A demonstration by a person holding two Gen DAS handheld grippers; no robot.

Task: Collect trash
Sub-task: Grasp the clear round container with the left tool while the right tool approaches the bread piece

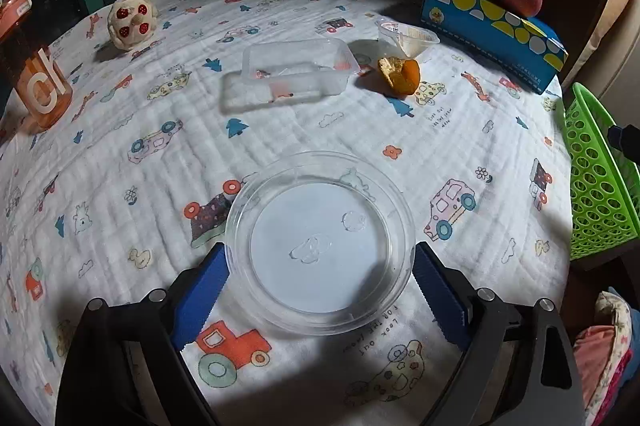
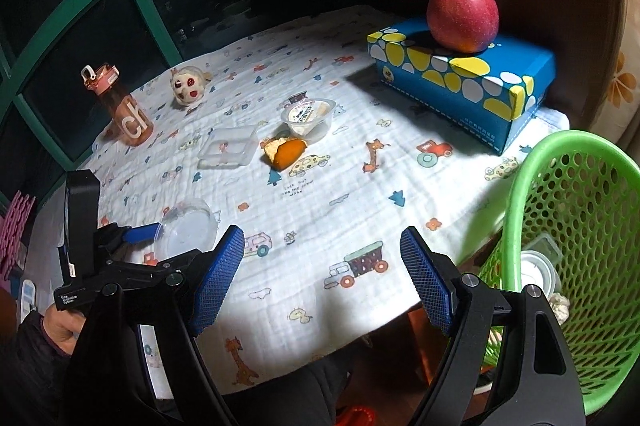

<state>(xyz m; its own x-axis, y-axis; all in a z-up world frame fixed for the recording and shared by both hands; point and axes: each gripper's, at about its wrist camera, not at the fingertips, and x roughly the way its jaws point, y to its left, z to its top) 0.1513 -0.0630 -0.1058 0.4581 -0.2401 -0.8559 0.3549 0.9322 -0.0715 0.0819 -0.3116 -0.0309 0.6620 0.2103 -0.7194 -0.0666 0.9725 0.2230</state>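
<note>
We're holding the left hand-held gripper (image 1: 320,266) w/ jaws apart around a clear round lid (image 1: 319,242) lying near on the table (image 1: 120,130). Right hand-held gripper (image 2: 322,246) is hovering apart, empty, beside the green basket (image 2: 580,226).

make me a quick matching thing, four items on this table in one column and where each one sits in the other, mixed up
Items:
1. apple
2. round clear lid
3. orange peel
4. pink bottle

Places:
A. between the left gripper fingers
B. far left edge of the cloth, upright
C. on top of the blue tissue box
D. beside the small plastic cup

Pairs: 1-C, 2-A, 3-D, 4-B
</note>
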